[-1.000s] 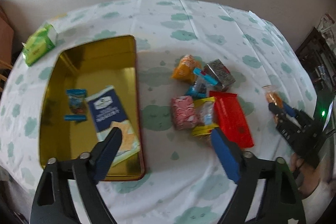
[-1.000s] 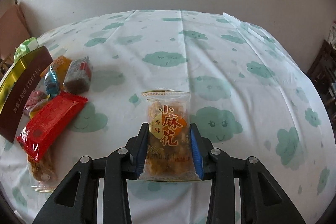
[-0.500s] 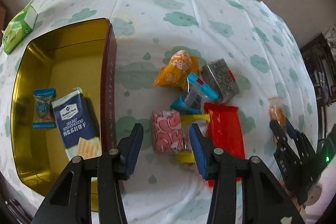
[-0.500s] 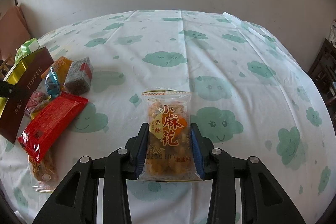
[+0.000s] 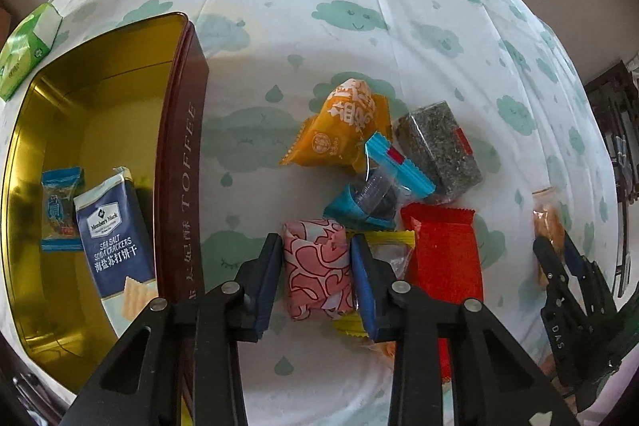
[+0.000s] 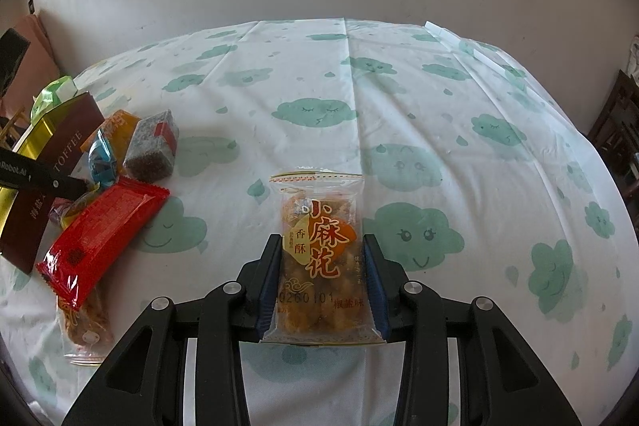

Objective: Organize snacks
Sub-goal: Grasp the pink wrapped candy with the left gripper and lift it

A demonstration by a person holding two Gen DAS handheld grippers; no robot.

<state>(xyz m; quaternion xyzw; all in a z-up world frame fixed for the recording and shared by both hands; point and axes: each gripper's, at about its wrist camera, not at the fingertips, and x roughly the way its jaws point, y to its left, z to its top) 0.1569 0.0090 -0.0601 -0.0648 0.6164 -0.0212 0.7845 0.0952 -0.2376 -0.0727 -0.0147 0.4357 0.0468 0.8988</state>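
Note:
My left gripper [image 5: 315, 246] is shut on a pink patterned snack packet [image 5: 317, 268] lying in the snack pile, right of the open gold toffee tin [image 5: 181, 130]. The tin holds a navy cracker pack [image 5: 114, 238] and a small blue candy [image 5: 60, 210]. The pile also has an orange packet [image 5: 343, 124], a grey seaweed block [image 5: 439, 150], a blue-ended candy [image 5: 375, 190], a yellow-edged packet [image 5: 393, 250] and a red packet [image 5: 445, 254]. My right gripper [image 6: 323, 258] is shut on a clear fried-twist packet [image 6: 319, 246], held just above the tablecloth.
A green tissue pack [image 5: 28, 46] lies beyond the tin at the far left. The round table's cloud-print cloth [image 6: 399, 98] stretches behind and right of the pile. Dark furniture [image 6: 623, 130] stands off the table's right edge. The right gripper shows in the left wrist view [image 5: 559, 258].
My left gripper dropped from above the tin's edge onto the pile and closed from wide open onto the pink packet. My right gripper stayed still with its packet.

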